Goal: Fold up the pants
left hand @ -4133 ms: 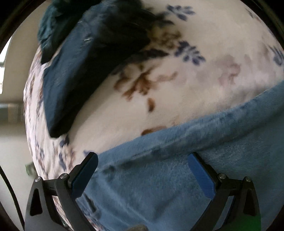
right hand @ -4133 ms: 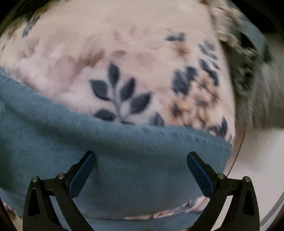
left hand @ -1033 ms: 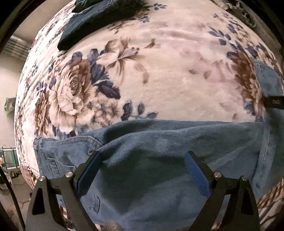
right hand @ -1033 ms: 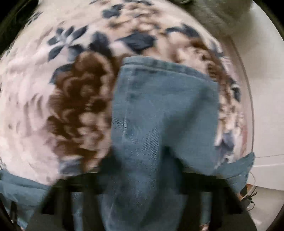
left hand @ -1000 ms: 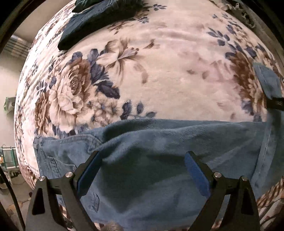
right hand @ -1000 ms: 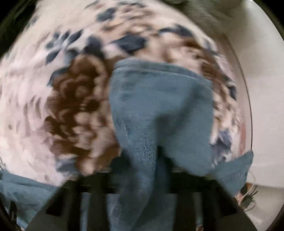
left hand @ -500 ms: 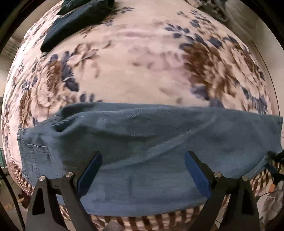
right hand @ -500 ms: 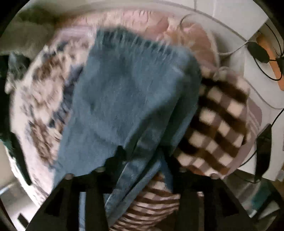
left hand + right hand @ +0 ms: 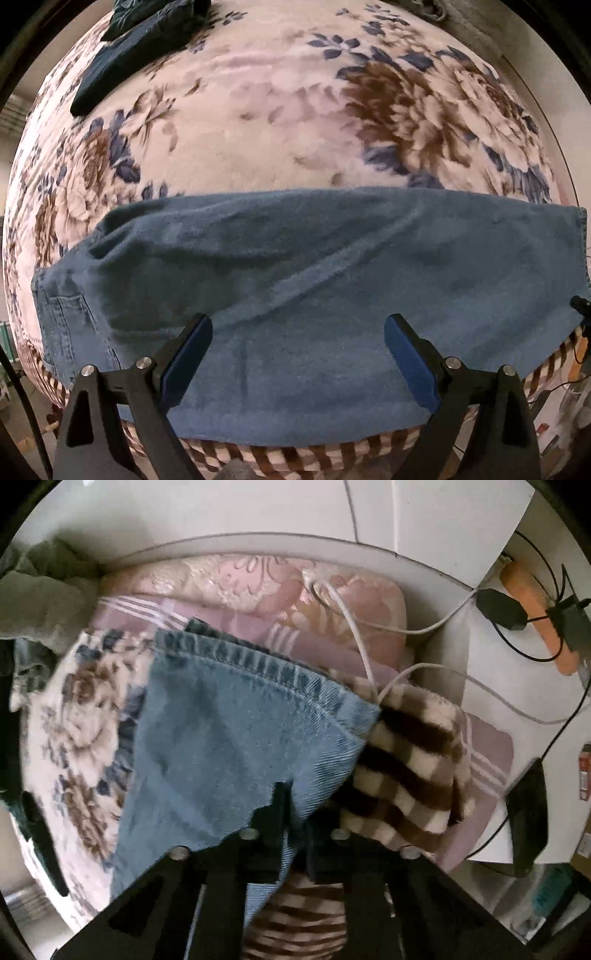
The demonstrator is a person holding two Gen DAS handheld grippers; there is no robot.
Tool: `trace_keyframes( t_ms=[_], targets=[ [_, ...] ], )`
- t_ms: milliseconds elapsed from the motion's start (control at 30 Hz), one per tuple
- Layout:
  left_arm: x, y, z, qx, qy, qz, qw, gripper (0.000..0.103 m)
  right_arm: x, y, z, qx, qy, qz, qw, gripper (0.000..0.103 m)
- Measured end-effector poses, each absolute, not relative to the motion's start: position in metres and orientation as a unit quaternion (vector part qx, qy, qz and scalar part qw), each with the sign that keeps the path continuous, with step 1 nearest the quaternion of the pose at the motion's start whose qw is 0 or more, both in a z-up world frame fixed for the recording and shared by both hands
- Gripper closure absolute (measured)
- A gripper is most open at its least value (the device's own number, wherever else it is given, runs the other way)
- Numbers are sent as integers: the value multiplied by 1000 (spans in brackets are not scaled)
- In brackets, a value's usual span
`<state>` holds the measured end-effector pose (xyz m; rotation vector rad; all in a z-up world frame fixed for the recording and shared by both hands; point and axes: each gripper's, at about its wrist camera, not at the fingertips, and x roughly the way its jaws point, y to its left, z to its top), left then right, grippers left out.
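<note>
A pair of light blue jeans lies folded lengthwise across the near edge of the floral blanket, waist and back pocket at the left, leg hems at the right. My left gripper hovers open above the middle of the jeans, holding nothing. My right gripper is shut on the jeans near the hemmed leg end, at the bed's corner. The stitched hem shows above the fingers.
Dark blue folded garments lie at the far left of the blanket. A brown and cream checked blanket sits under the jeans' end. White cables, a pink pillow, black chargers and a grey-green cloth are nearby.
My right gripper closed on the leg end and pulled it toward the bed's corner, stretching the jeans out flat. My left gripper rose and drew back, staying open.
</note>
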<state>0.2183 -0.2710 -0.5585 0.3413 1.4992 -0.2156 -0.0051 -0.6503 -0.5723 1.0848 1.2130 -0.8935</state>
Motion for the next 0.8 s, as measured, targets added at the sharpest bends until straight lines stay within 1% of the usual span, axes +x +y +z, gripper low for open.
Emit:
trace_keyframes(
  t_ms=[67, 233, 300, 367, 433, 533, 633, 667, 700, 733, 767, 800],
  targets=[
    [215, -266, -557, 150, 677, -99, 713, 8, 8, -645, -558, 452, 510, -366, 633, 98],
    [211, -256, -552, 138, 672, -91, 722, 8, 42, -628, -481, 432, 427, -292, 739, 98],
    [211, -252, -550, 135, 668, -88, 727, 8, 47, -621, -464, 405, 410, -281, 767, 99],
    [210, -250, -549, 135, 666, -86, 729, 8, 42, -624, -475, 386, 420, -290, 768, 99],
    [211, -249, -550, 133, 666, -85, 729, 8, 35, -631, -507, 386, 447, -307, 746, 98],
    [211, -252, -553, 135, 668, -86, 726, 8, 18, -646, -570, 388, 516, -321, 693, 98],
    [208, -253, -554, 138, 669, -90, 725, 8, 7, -654, -604, 403, 547, -320, 660, 96],
    [207, -252, -555, 138, 669, -92, 725, 8, 6, -654, -606, 407, 551, -319, 655, 88],
    [205, -252, -555, 139, 670, -93, 723, 8, 6, -654, -605, 409, 557, -321, 648, 83],
    [203, -253, -555, 138, 670, -94, 723, 8, 4, -654, -600, 409, 560, -324, 644, 69],
    [201, -252, -555, 139, 671, -95, 723, 8, 3, -653, -594, 406, 561, -328, 642, 49],
    [200, -251, -554, 139, 671, -94, 723, 8, 1, -651, -585, 401, 561, -335, 641, 40]
  ],
)
